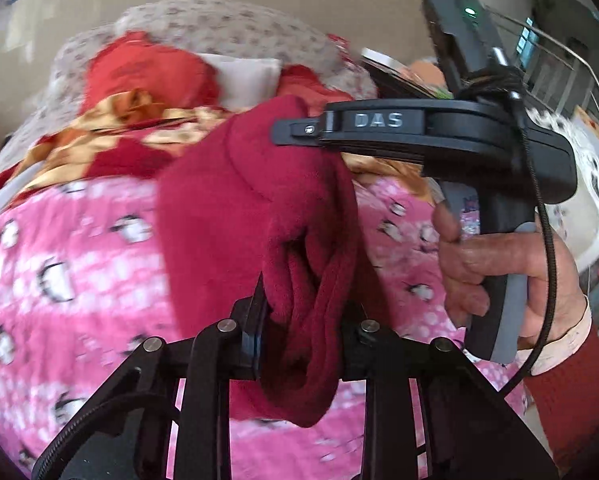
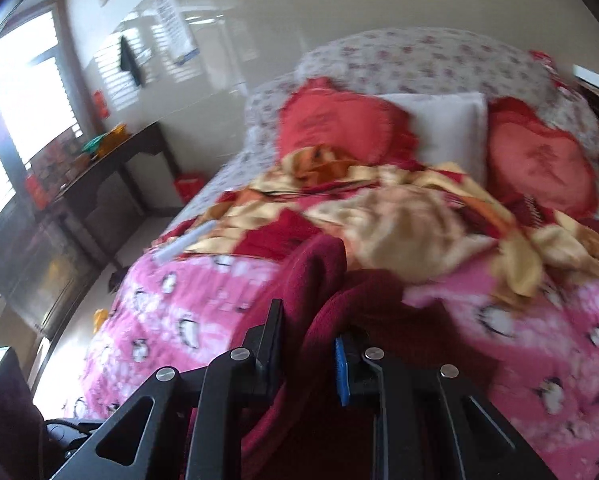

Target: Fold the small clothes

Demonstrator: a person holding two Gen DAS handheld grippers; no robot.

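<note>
1. Left wrist view: the left gripper [image 1: 303, 336] has its fingers clenched on a bunched fold of the dark red garment [image 1: 259, 208], held above the pink penguin blanket [image 1: 79, 264]. The right gripper [image 1: 299, 130] (gripped by a hand [image 1: 499, 276]) pinches the garment's far end.
2. Right wrist view: the right gripper [image 2: 307, 344] has its fingers grasping the dark red garment [image 2: 319, 276] over the bed's blanket [image 2: 539, 320] (picture blurred).

A bed [image 2: 379, 300] under a pink penguin-print quilt [image 2: 203, 320] fills the room, heart-shaped red cushions [image 2: 335, 124] against a floral headboard [image 2: 431, 56]. Daylight floods a window [image 2: 23, 76] beside a dark desk [image 2: 99, 172]; its clutter is blurred, perhaps boxes.
</note>
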